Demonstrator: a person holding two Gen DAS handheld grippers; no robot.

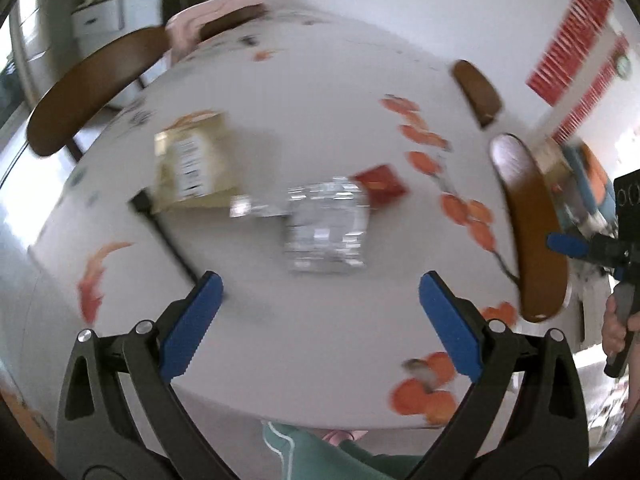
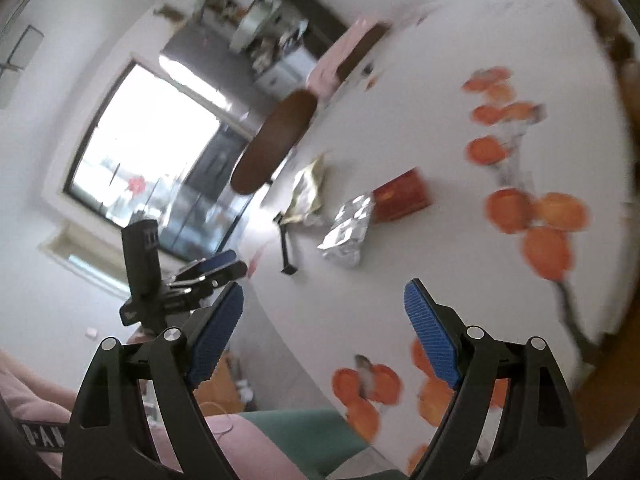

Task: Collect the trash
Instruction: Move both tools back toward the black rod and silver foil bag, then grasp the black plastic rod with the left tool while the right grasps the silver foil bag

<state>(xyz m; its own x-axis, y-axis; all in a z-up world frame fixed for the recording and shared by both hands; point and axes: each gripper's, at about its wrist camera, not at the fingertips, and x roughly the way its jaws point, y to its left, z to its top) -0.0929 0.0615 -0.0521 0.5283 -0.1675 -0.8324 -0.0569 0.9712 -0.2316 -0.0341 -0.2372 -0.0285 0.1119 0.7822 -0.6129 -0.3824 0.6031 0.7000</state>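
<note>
**Approach to the trash on the table**

Both tongs stand wide and empty: left gripper (image 1: 320,292), right gripper (image 2: 324,304). The foil wrapper (image 1: 326,228), gold packet (image 1: 196,164) and red packet (image 1: 380,182) lie mid-table (image 1: 320,92). Best taken singly, nearest first, pads straddling the foil's narrow side. Motion blur hides labels; no bin is visible.

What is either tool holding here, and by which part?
Nothing. The left tool and right tool are both open and empty, above the table. The foil bag, tan pouch and red packet lie untouched.
</note>
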